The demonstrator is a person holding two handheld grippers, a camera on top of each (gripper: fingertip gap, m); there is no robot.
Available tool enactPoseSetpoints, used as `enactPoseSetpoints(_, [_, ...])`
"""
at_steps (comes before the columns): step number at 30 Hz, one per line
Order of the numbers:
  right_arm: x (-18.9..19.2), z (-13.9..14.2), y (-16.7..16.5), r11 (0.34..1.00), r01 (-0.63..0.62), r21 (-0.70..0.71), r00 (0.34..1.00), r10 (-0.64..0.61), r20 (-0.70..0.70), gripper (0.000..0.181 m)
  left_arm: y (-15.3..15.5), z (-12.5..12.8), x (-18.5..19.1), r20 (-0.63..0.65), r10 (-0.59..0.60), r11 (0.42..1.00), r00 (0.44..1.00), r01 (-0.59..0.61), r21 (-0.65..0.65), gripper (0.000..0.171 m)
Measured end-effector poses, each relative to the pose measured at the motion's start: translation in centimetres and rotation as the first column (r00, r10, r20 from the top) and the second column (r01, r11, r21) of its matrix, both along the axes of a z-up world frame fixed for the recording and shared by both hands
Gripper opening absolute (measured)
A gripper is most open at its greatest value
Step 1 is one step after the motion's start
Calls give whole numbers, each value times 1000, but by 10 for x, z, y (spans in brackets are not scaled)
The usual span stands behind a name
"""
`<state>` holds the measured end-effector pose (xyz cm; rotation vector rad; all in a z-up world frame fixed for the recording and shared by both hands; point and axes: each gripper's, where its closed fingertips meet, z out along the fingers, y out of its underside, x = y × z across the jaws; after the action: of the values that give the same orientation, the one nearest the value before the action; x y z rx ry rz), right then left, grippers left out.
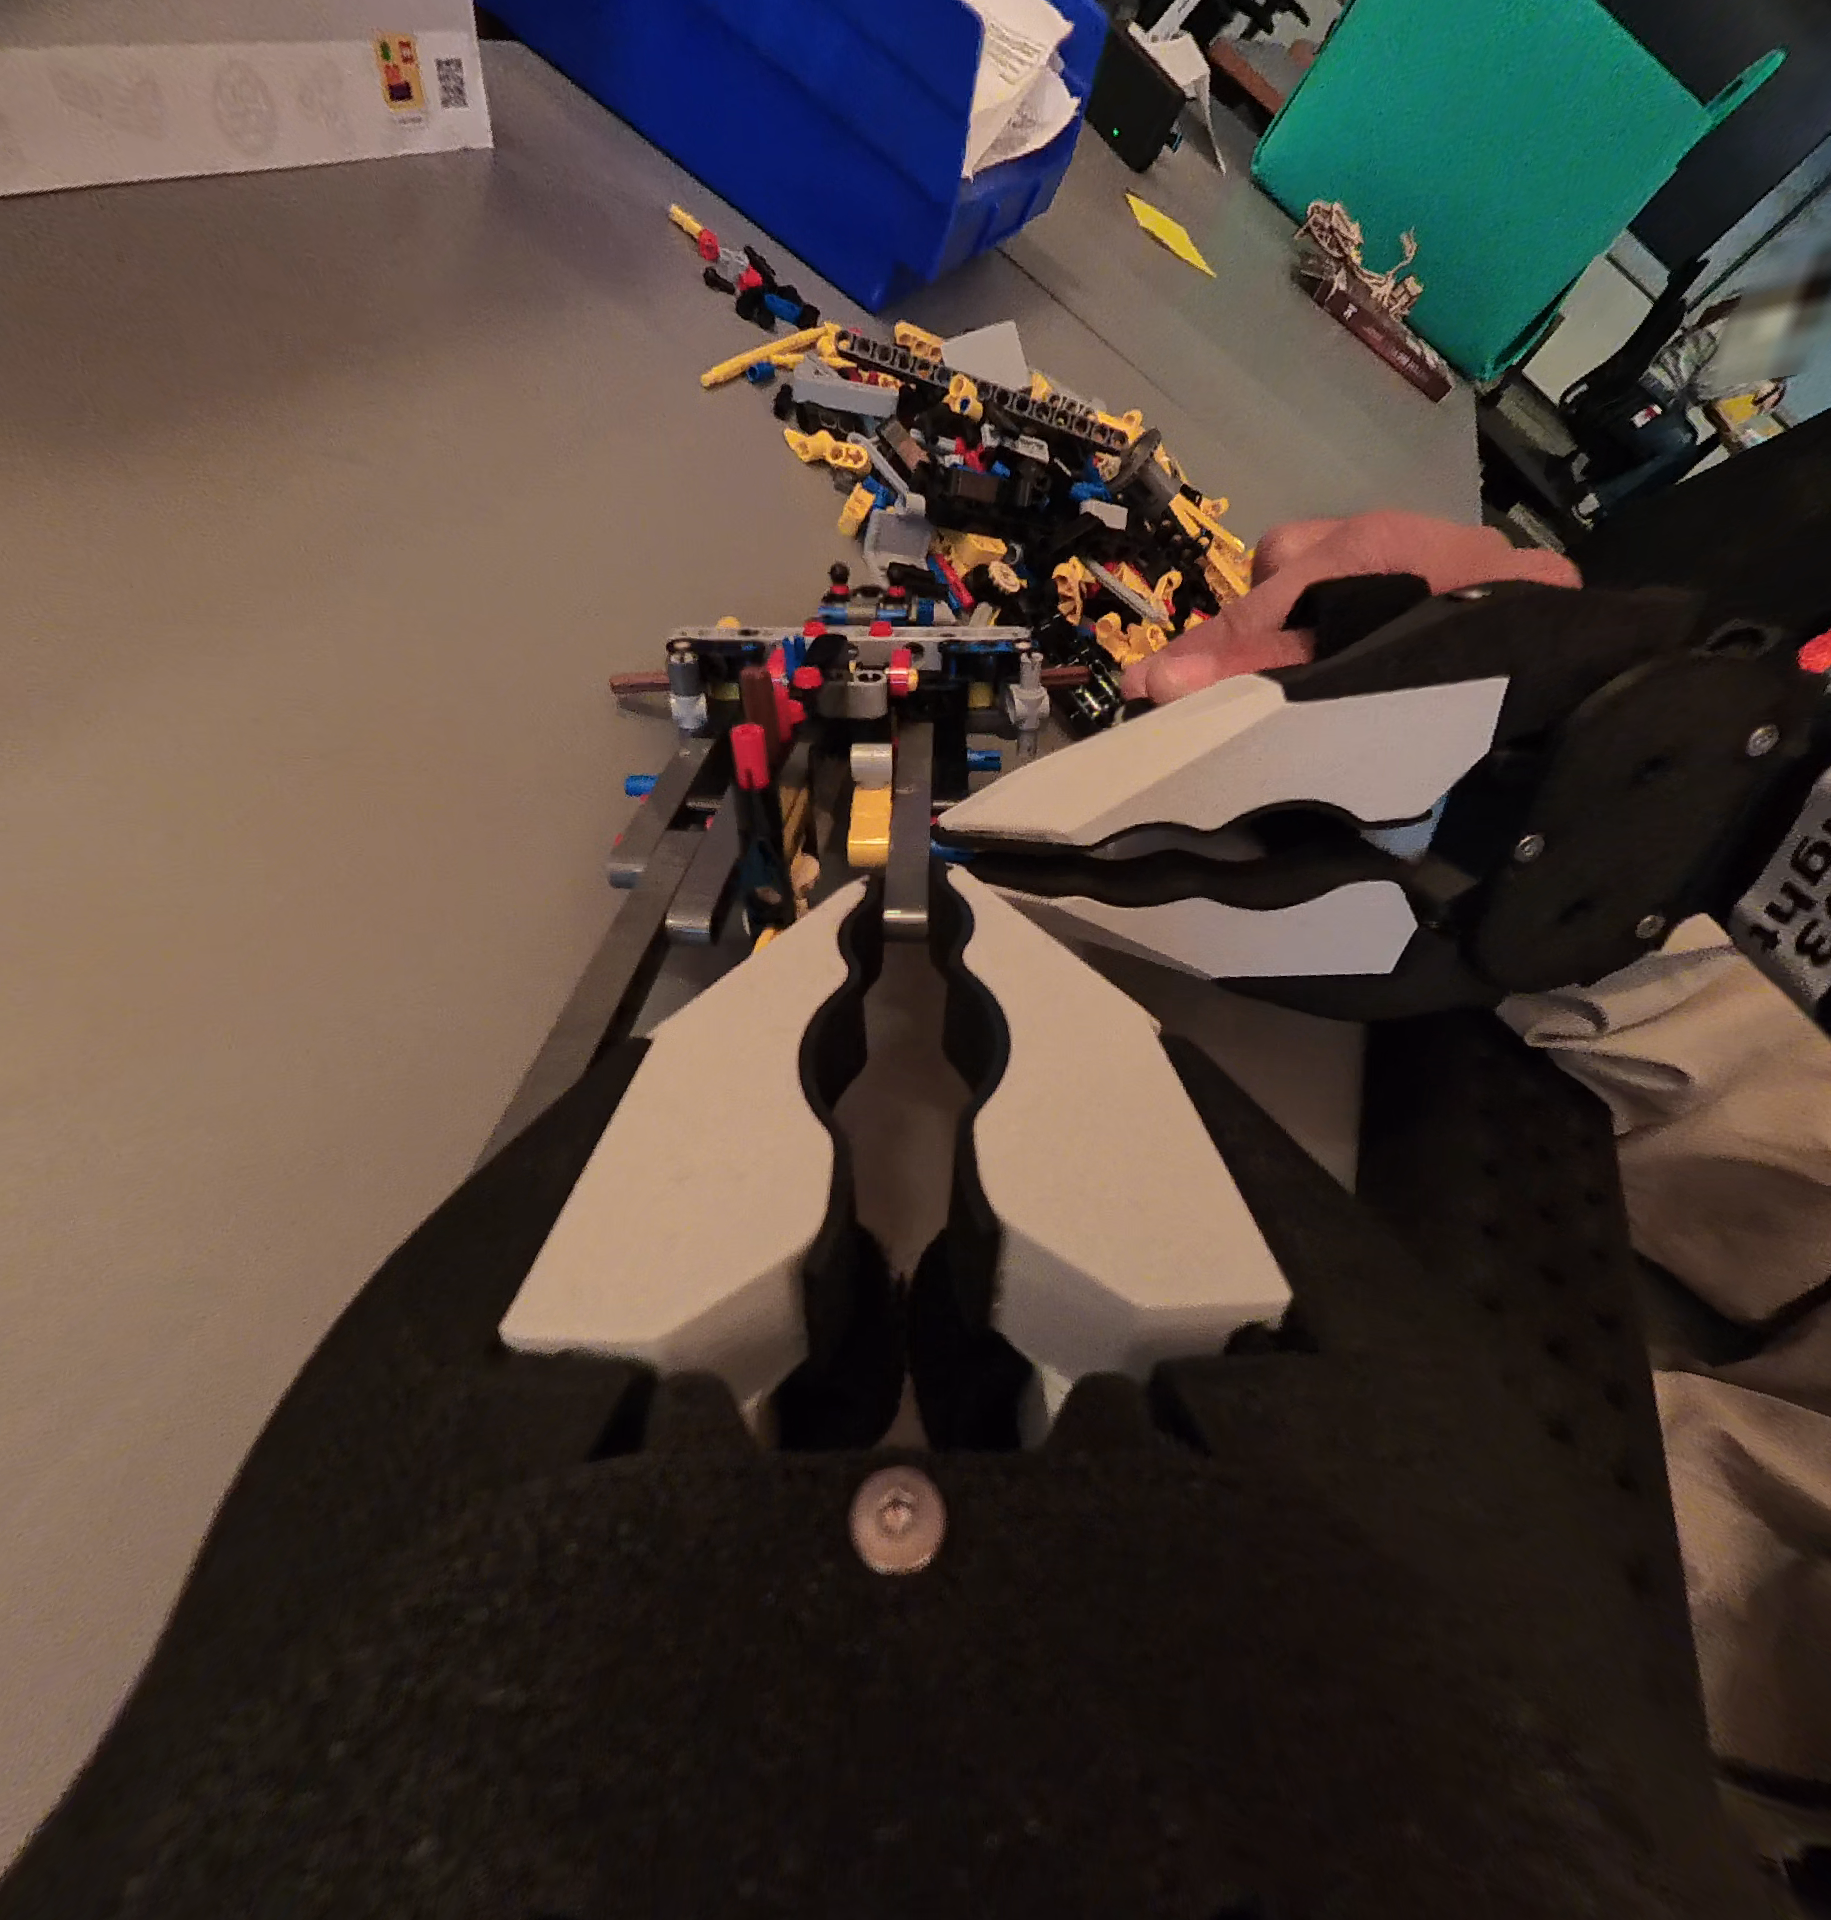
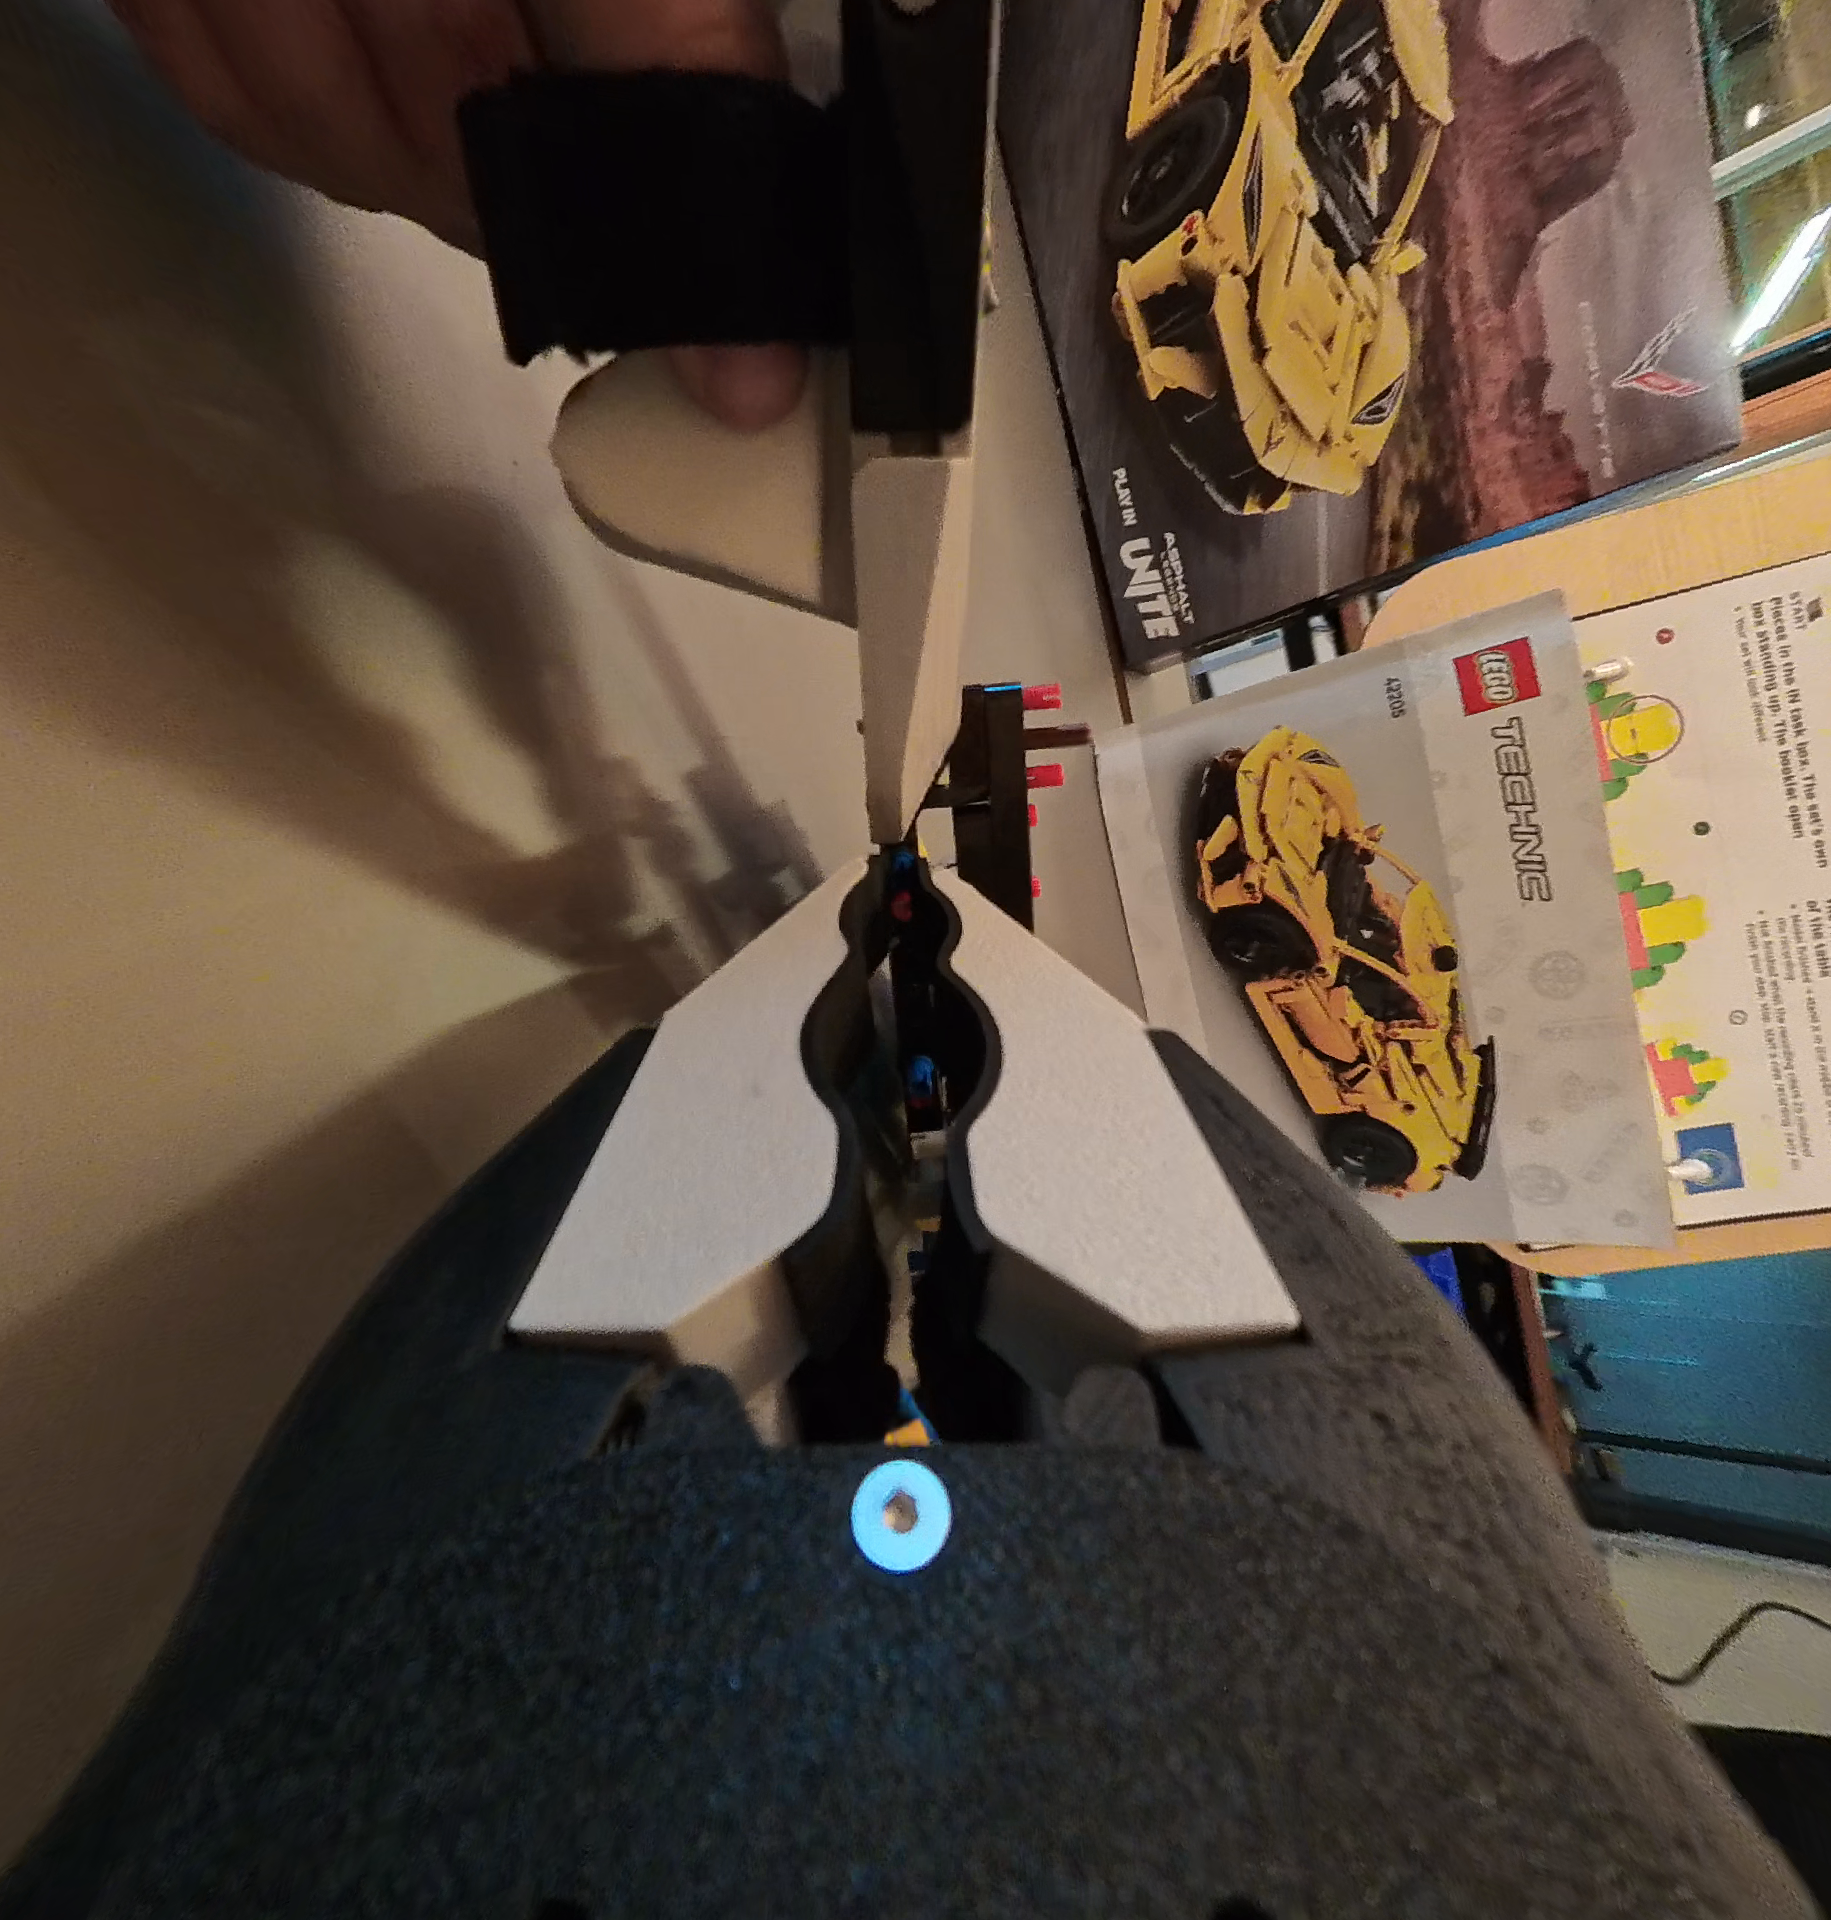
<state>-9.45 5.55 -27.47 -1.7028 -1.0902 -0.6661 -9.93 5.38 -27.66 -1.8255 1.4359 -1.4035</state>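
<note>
Worktop [image 1: 215,623] grey, mostly bare at left. Left gripper [image 1: 903,914] pinching grey beam [image 1: 906,831] of half-built model [image 1: 849,707], steadying it. Right gripper [image 1: 958,844] nipping small blue pin [image 1: 950,854] against beam. Loose brick pile [image 1: 1036,488] beyond, near blue bin [image 1: 786,114].

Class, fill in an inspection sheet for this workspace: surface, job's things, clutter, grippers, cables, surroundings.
Surface: grey table, mostly bare at left.
Job's things: part-built brick model; loose brick pile behind it.
Clutter: blue bin holding papers, yellow slip, printed box, booklet.
Grippers: left gripper jaws shut on the model's grey beam; right gripper, held by a hand, jaws closed at the model's side.
Cables: black cable at the right view's edge.
Surroundings: teal panel.
</note>
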Motion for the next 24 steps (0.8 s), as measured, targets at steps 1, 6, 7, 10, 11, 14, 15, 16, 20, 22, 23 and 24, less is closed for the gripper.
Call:
enactPoseSetpoints(1, [1, 0, -2, 1000, 6, 12, 1000, -6, 22, 2, -2, 0, 1, -2, -6, 1000, 1000, 6, -16, 8])
enactPoseSetpoints(6, [4, -3, -10, 998, 36, 45, 989, -42, 143, 2, -10, -4, 4, -17, -20, 999, 1000, 19, -35, 8])
enactPoseSetpoints(7, [5, -4, -13, 998, 40, 42, 988, -46, 144, 2, -12, -5, 4, -17, -28, 999, 999, 28, -36, 8])
enactPoseSetpoints(10, [7, -4, -19, 997, 58, 49, 987, -65, 150, 2, -12, -8, 7, -27, -10, 1000, 1000, 10, -17, 8])
enactPoseSetpoints(11, [1, -1, -24, 998, 30, 64, 990, -39, 136, 2, 6, -15, 6, -49, 68, 998, 996, -68, 18, 9])
enactPoseSetpoints(14, [-8, 10, -45, 995, 39, 87, 999, -41, 24, 3, 47, -17, -4, -39, 178, 984, 983, -179, -23, 7])
enactPoseSetpoints(15, [-2, 12, -50, 993, 64, 98, 998, -64, 0, 3, 38, -16, -3, -36, 135, 991, 990, -134, 13, 7])
enactPoseSetpoints(16, [3, 20, -52, 990, 91, 110, 994, -84, -71, 3, 26, -16, -1, -35, 94, 994, 995, -92, 62, 8])
enactPoseSetpoints(20, [69, 33, -54, 954, 299, 2, 878, -274, -393, 3, 13, -22, 6, -70, 62, 998, 996, -60, 32, 8])
enactPoseSetpoints(22, [129, 34, -62, 890, 449, -74, 751, -421, -509, 3, 12, -22, 6, -72, 56, 998, 996, -55, 12, 8])
enactPoseSetpoints(23, [155, 34, -68, 863, 495, -98, 695, -461, -552, 3, 11, -22, 6, -70, 49, 999, 996, -48, 20, 8])
enactPoseSetpoints(24, [177, 27, -74, 837, 524, -158, 648, -512, -564, 3, 8, -22, 6, -69, 42, 999, 997, -39, 36, 8])
